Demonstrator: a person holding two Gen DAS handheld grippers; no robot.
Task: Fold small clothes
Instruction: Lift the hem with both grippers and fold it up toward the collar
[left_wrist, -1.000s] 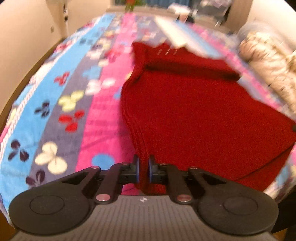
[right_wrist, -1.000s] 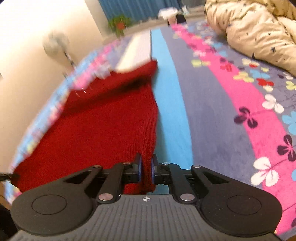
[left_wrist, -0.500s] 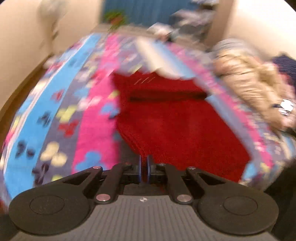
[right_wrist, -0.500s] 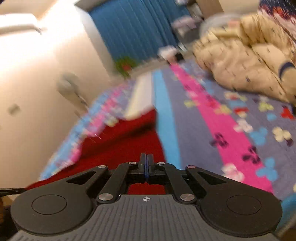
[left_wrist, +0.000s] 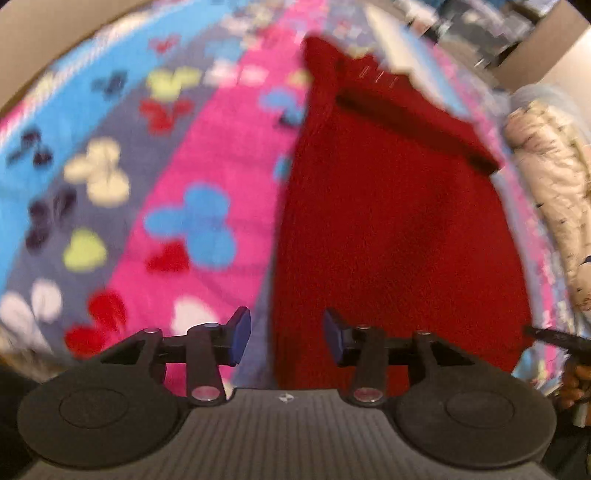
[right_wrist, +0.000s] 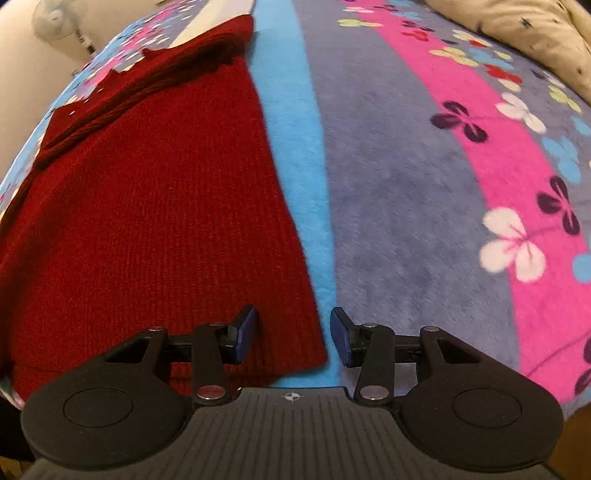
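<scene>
A dark red knitted garment (left_wrist: 388, 221) lies flat on the bed, its far end folded over into a thick band. My left gripper (left_wrist: 287, 341) hovers over the garment's near left edge. Its jaws are opening, and the edge runs between the blue pads (left_wrist: 240, 338) without being pressed. In the right wrist view the same garment (right_wrist: 147, 221) fills the left half. My right gripper (right_wrist: 293, 336) straddles its near right corner. Those jaws are also opening, and the pads (right_wrist: 245, 332) stand clear of the cloth.
A fleece blanket (right_wrist: 406, 184) with blue, grey and pink stripes and clover prints covers the bed (left_wrist: 184, 221). A beige quilt (left_wrist: 546, 184) is bunched at the right side and shows again as a quilt corner (right_wrist: 517, 29). A white fan (right_wrist: 55, 22) stands by the wall.
Both grippers rose, then sank toward the bed. Their jaws, shut on the garment's near corners before, now stand apart, and the garment lies flat.
</scene>
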